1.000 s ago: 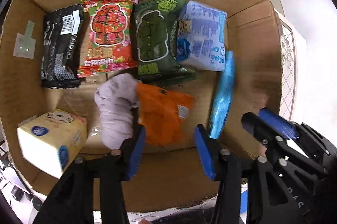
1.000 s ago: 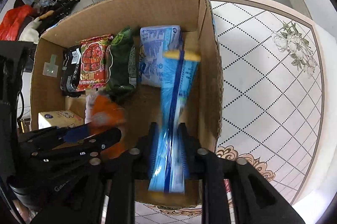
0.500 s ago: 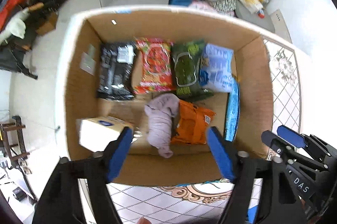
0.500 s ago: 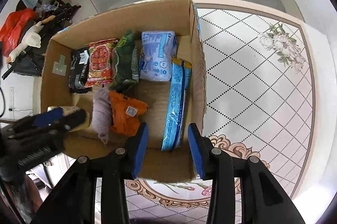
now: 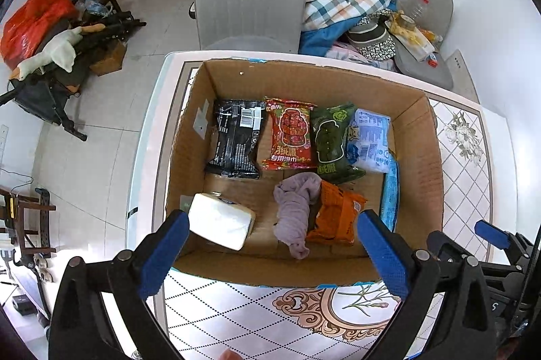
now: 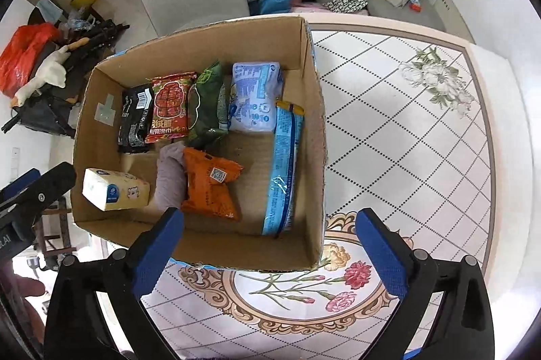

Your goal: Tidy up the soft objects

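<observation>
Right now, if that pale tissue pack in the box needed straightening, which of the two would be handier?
Probably the left hand-held gripper: open and empty, with the tissue pack right by its left finger. The right hand-held gripper, also open, sits toward the long blue packet.

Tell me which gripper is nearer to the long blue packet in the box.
Right. The right gripper hangs open above the box's near edge, just short of the long blue packet; the left gripper, also open, sits further toward the tissue-pack side.

Black fingers (image 5: 159,255), blue pads (image 6: 382,255)
</observation>
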Tool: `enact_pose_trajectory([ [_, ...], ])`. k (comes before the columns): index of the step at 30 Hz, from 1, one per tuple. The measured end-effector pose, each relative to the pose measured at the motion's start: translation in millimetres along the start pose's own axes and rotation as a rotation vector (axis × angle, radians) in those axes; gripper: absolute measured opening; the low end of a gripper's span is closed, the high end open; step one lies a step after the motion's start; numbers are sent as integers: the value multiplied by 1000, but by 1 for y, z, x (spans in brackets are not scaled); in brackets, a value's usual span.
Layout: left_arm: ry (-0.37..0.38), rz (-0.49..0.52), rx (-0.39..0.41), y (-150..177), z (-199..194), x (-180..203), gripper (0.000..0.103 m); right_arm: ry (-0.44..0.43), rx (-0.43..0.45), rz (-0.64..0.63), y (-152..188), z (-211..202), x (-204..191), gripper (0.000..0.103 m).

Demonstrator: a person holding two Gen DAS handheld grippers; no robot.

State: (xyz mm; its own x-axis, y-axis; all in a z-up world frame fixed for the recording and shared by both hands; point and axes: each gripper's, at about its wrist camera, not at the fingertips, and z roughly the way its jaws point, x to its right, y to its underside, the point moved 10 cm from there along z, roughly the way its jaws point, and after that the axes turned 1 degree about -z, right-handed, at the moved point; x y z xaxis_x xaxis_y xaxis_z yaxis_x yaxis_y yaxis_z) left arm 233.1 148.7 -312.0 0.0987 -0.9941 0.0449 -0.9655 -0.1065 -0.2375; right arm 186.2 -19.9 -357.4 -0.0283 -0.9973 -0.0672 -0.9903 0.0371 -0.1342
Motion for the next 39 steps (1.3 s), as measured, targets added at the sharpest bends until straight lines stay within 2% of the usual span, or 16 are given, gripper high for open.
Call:
enact_pose_trajectory([
  [6,-10,-3,23,5,-12,0,102,19,24,-5,1,-10,0,103],
  [9,-16,5,53,9,-32,4,102,2,44,2,3,-25,0,103],
  [12,-37,16,103,12,-60,7,102,-14,84,-1,8,-53,0,103],
  [17,11,19,193,19,-123,18,102,-29,169,-2,25,-116,4,103],
  [20,5,36,243,24,-157,22,102,-38,229,-3,35,-158,5,103],
  [25,12,44,280,38,-199,24,102,-39,319,-23,47,-222,4,103],
  [33,-37,28,363,46,-247,19,102,-20,422,-48,61,-290,-2,103],
  [39,-28,11,362,53,-256,18,102,12,454,-47,71,-311,2,103],
])
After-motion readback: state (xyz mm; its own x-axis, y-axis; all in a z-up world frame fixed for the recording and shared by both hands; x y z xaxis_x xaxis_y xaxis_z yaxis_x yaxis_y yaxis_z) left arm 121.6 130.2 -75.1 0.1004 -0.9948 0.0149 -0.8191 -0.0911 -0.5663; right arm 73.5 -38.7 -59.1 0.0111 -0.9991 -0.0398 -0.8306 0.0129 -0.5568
